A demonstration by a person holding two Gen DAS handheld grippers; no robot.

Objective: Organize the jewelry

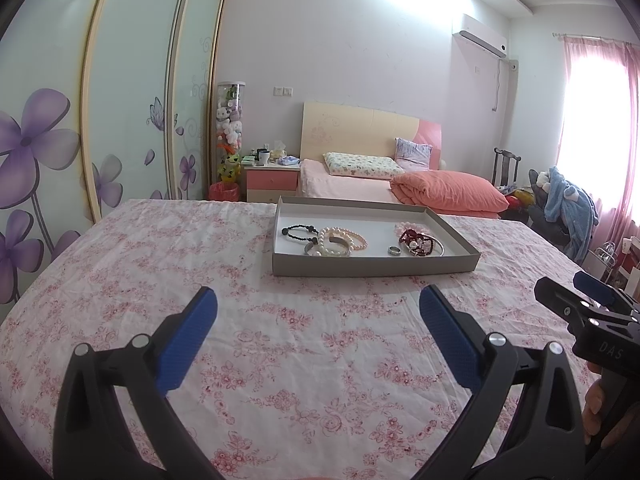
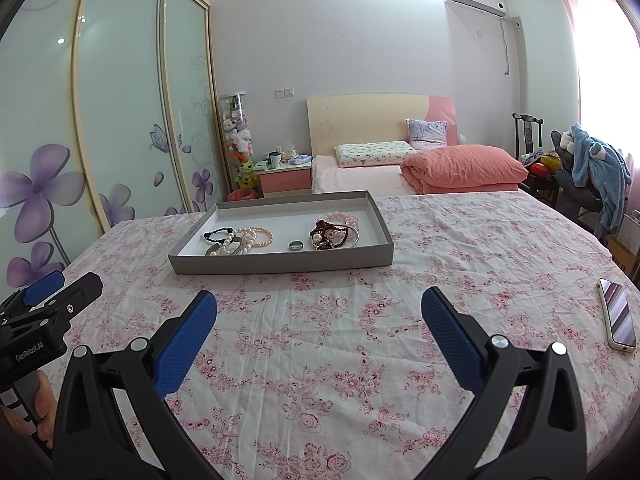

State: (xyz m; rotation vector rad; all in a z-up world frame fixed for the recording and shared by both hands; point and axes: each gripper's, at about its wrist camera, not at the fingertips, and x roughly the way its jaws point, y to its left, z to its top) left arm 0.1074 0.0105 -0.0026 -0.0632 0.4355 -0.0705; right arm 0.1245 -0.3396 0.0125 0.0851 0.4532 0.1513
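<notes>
A shallow grey box tray (image 1: pixel 372 266) (image 2: pixel 280 266) sits on the floral cloth ahead of both grippers. Inside lie a black bead bracelet (image 1: pixel 298 233) (image 2: pixel 218 235), white and pink pearl bracelets (image 1: pixel 340 242) (image 2: pixel 248 240), a metal ring (image 1: pixel 393 251) (image 2: pixel 296 245) and a tangle of dark red beads with a silver bangle (image 1: pixel 420 242) (image 2: pixel 332 234). My left gripper (image 1: pixel 318 304) is open and empty, short of the tray. My right gripper (image 2: pixel 319 308) is open and empty, short of the tray's right end.
A phone (image 2: pixel 618 314) lies on the cloth at the right. Behind the table are a bed with a pink quilt (image 2: pixel 464 170), a nightstand (image 1: pixel 272 180), a wardrobe (image 1: pixel 132 100) and a chair with blue clothing (image 2: pixel 596 172).
</notes>
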